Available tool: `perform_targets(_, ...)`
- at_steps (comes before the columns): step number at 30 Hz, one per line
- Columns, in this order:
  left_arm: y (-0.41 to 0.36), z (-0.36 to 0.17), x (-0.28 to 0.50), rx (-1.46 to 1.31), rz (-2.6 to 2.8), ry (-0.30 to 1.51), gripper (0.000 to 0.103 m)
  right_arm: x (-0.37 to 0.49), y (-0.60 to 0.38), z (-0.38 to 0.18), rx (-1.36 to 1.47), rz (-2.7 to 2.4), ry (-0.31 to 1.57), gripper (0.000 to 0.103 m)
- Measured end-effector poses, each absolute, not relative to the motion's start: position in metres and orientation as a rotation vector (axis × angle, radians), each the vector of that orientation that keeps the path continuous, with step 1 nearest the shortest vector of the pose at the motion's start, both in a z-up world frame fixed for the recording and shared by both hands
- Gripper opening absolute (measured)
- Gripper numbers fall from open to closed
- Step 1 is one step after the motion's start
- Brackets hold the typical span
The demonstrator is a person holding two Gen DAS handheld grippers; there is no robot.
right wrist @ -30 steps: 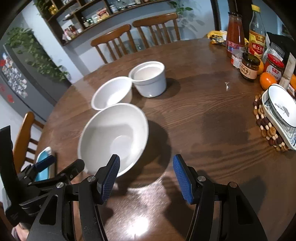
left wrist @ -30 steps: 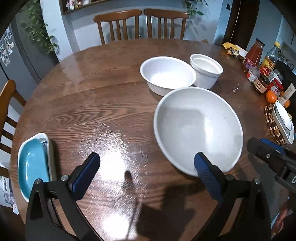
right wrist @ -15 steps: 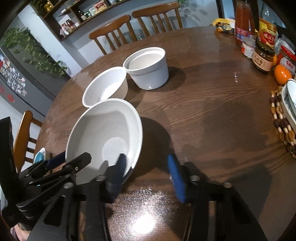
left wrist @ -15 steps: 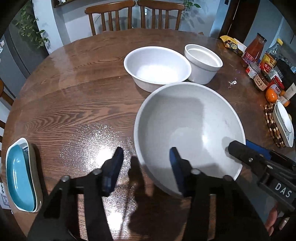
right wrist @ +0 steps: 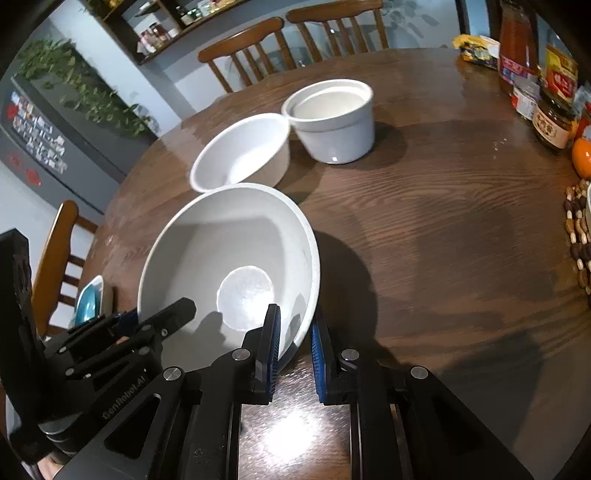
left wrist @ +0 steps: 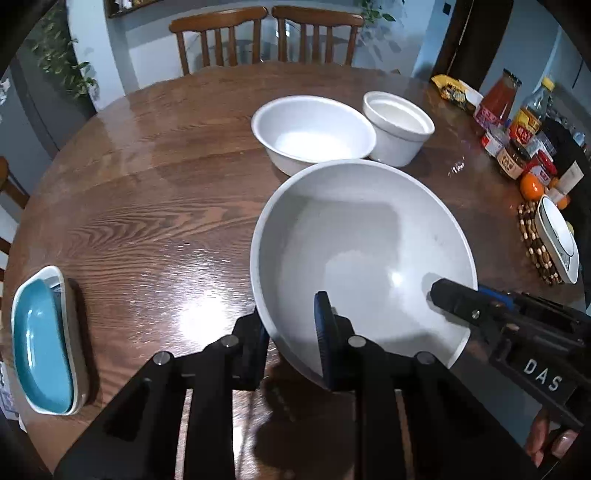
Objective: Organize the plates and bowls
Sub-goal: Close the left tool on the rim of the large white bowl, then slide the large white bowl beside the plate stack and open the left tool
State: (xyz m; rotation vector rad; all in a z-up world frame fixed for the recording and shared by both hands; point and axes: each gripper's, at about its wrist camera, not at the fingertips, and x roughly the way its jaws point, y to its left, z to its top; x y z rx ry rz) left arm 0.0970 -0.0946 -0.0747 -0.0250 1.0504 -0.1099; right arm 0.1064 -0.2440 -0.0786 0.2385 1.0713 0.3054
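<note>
While both tongs have just closed onto big bowl (left wrist: pixel 362 243) rim (left tongs (left wrist: pixel 291 328), right tongs (right wrist: pixel 294 336)) — medium bowl (left wrist: pixel 314 129) touching behind, ramekin (left wrist: pixel 397 125) beside.

Left hand-held gripper (left wrist: pixel 293 328) astride near rim of large white bowl (left wrist: pixel 354 236)

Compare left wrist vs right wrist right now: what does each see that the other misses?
Left wrist only: the whole teal dish in its white tray at the table's left edge, and the patterned bowl on a beaded mat.

Right wrist only: the wall shelf with jars, and the big bowl's flat base.

Both: the big bowl, with the left gripper and right gripper each closing its jaws across the near rim; two smaller white bowls behind it; two chairs.
</note>
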Motion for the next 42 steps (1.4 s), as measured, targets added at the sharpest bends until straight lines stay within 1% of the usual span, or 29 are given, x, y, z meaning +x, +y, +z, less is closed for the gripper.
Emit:
perform_targets(9,-0.055,-0.057,0.076,-0.051,-0.011,0.980,0.021,0.104,-0.203,-0.062,0.166,0.389,1.053,0.017)
perform_targets(21,-0.006,-0.066,0.073,-0.119,0.086,0.998,0.021,0.111,-0.144,-0.060,0.068,0.472,1.067,0.017)
perform_targets(40,0.010,-0.087,0.096,-0.132,0.105,1.061,0.022,0.128,-0.125,-0.077,0.046,0.460,1.118,0.017)
perform_targets(42,0.010,-0.088,0.097,-0.129,0.111,1.060,0.024,0.128,-0.126,-0.077,0.051,0.460,1.112,0.018)
